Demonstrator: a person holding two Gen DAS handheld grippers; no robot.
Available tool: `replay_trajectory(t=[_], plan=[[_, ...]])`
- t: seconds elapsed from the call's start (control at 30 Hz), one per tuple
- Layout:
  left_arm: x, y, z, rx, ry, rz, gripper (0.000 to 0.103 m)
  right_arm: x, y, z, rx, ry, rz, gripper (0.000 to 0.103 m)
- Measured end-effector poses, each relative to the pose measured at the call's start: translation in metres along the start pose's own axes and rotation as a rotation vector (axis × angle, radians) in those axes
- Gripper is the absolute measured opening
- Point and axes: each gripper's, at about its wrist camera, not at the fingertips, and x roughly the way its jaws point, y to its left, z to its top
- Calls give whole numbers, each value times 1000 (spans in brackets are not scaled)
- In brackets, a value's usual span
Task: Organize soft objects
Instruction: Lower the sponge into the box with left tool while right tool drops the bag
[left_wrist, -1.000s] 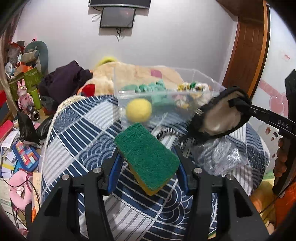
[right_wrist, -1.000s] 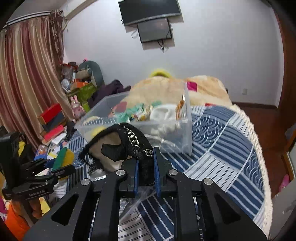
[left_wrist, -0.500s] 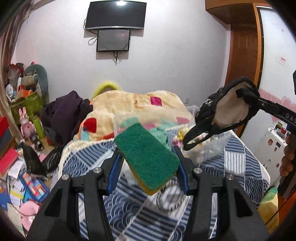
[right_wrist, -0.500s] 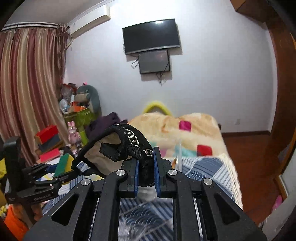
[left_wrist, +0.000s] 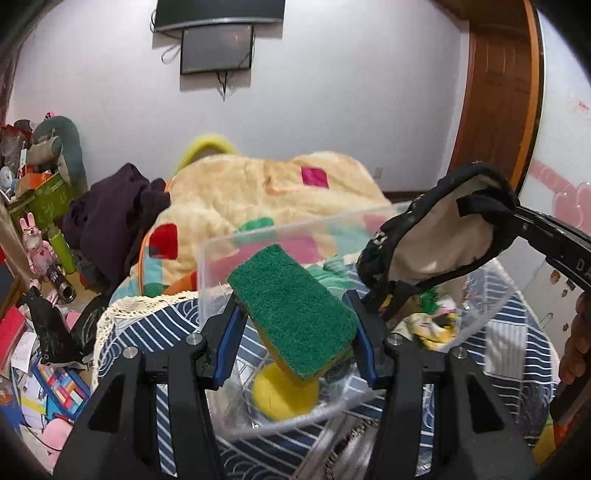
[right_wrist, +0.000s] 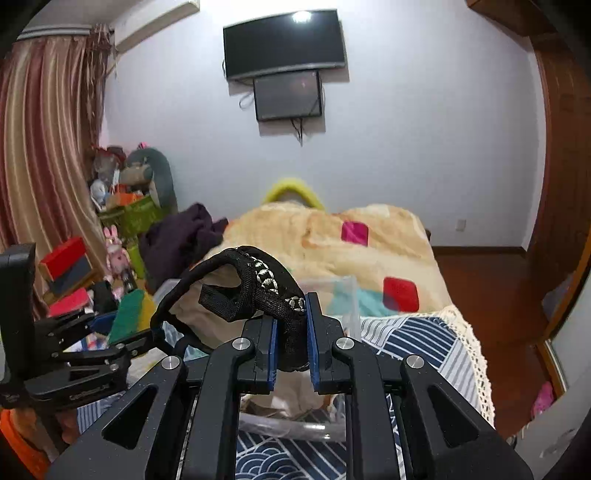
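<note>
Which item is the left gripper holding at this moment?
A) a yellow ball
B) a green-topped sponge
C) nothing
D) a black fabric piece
B: the left gripper is shut on the green-topped sponge, held over the clear bin; the yellow ball lies inside the bin.

bin (left_wrist: 207, 280) sits on the patterned cloth (left_wrist: 509, 339), ball (left_wrist: 284, 395) and small items inside. sponge (left_wrist: 295, 310) held above the bin's near side, eye mask (left_wrist: 436, 236) to its right. blanket (left_wrist: 266, 184) behind the bin; clutter (left_wrist: 33, 332) on the floor left.
</note>
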Motion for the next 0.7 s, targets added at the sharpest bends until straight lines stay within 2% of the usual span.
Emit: replay_trajectory(t=[0.13,0.43,0.5,0.57,0.63,0.7], plan=[[18,-1,-2,-5,52,-17,53,17,0,-4,-20,50,-15,12],[31,4,-2,-41,103,-43,55,33,5,-7,-87,134,-42,15],[28,3,-1,-38,103,-51,56,35,8,-7,-97,152,-37,25],[23,1,-1,-27,97,-55,60,33,8,-10,-113,163,-39,44],[15,-2,-1,-13,82,-50,67,29,8,-12,-126,157,-40,49],[6,-5,-1,-1,65,-50,71,22,7,-13,-138,152,-37,50]])
